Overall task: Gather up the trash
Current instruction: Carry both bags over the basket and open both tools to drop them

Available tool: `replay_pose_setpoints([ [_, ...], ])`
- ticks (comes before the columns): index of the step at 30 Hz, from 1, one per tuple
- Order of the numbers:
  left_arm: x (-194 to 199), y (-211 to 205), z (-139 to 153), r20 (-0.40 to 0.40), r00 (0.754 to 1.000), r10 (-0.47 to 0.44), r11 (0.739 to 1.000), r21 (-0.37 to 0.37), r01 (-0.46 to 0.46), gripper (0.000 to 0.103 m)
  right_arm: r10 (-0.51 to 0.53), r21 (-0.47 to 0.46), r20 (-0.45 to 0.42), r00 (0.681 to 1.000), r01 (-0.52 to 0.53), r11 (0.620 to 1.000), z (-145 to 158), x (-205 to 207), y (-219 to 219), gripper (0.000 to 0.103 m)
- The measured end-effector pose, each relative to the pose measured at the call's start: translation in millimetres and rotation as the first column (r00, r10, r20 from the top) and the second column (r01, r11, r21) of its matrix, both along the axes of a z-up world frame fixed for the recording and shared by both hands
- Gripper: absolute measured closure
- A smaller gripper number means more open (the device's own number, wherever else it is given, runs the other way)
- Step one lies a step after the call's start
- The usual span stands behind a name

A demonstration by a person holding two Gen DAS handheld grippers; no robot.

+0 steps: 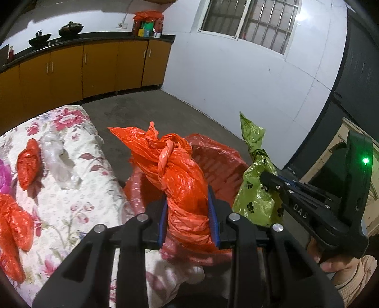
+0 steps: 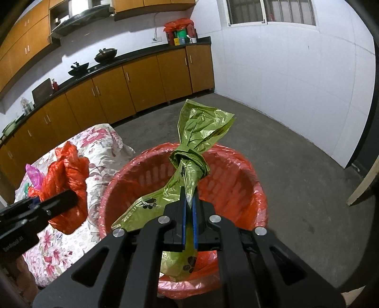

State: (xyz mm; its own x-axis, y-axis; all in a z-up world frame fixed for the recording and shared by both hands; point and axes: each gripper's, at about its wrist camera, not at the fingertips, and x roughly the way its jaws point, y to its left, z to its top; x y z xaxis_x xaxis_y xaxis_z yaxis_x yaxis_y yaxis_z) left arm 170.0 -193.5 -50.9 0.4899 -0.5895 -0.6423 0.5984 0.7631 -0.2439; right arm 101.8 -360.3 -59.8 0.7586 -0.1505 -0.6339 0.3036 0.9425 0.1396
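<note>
Left wrist view, left gripper [image 1: 188, 208]: clamped on a knotted orange bag [image 1: 180, 170], blue pads pressing both sides of its twisted body.
Orange bag position: raised in front of the camera, knot uppermost, above the near rim of the red basket [image 1: 220, 165].
Right wrist view, right gripper [image 2: 188, 218]: pads almost together, pinching thin film of a knotted green bag [image 2: 189, 161] just below its knot.
Green bag: olive-green plastic printed with black paw marks; tied neck fanned out above the knot, body sagging down on both sides of the pads, over the open mouth of the basket.
Red basket: round, slotted walls, lined with a thin red plastic liner [image 2: 236, 151] folded over the rim; standing on grey concrete floor [image 2: 296, 165], just beside the floral-covered surface.
Floral cloth [image 1: 78, 189]: white with pink flowers, draped over a low surface left of the basket.
Trash on the cloth: small crumpled orange bag [image 1: 28, 165], clear plastic wad [image 1: 56, 158] just beside it, larger orange bag [image 1: 14, 227] at the left edge, sliver of magenta plastic [image 1: 3, 175].
Person: a hand [image 1: 341, 265] under the right gripper's handle, lower right of the left wrist view.
Background: orange-brown cabinets [image 2: 142, 80] under a dark counter with two woks [image 2: 105, 54], white wall, barred window [image 2: 270, 11].
</note>
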Motion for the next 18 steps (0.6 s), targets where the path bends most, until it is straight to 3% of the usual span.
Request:
replay_pose_setpoints([
  [8, 5.2, -20.2, -8.3, -0.016, 1.0, -0.025, 1.0, 0.013, 0.026, 0.073, 0.002, 0.0, 0.003, 1.0, -0.002, 1.0, -0.7, 1.1, -4.1, 0.098],
  [12, 10.3, -24.5, -14.0, -0.031, 0.999, -0.017, 1.0, 0.015, 0.018, 0.064, 0.015, 0.007, 0.006, 1.0, -0.016, 1.0, -2.1, 2.3, -6.8, 0.097],
  [16, 13.6, -20.2, -20.2, -0.046, 0.999, 0.004, 1.0, 0.019, -0.003, 0.056, 0.009, 0.014, 0.001, 1.0, -0.009, 1.0, -5.3, 0.1, -11.6, 0.079],
  [18, 15.2, -15.8, -22.3, -0.052, 0.999, 0.016, 1.0, 0.023, -0.015, 0.055, 0.005, 0.016, -0.001, 1.0, -0.005, 1.0, -5.9, -1.4, -13.3, 0.076],
])
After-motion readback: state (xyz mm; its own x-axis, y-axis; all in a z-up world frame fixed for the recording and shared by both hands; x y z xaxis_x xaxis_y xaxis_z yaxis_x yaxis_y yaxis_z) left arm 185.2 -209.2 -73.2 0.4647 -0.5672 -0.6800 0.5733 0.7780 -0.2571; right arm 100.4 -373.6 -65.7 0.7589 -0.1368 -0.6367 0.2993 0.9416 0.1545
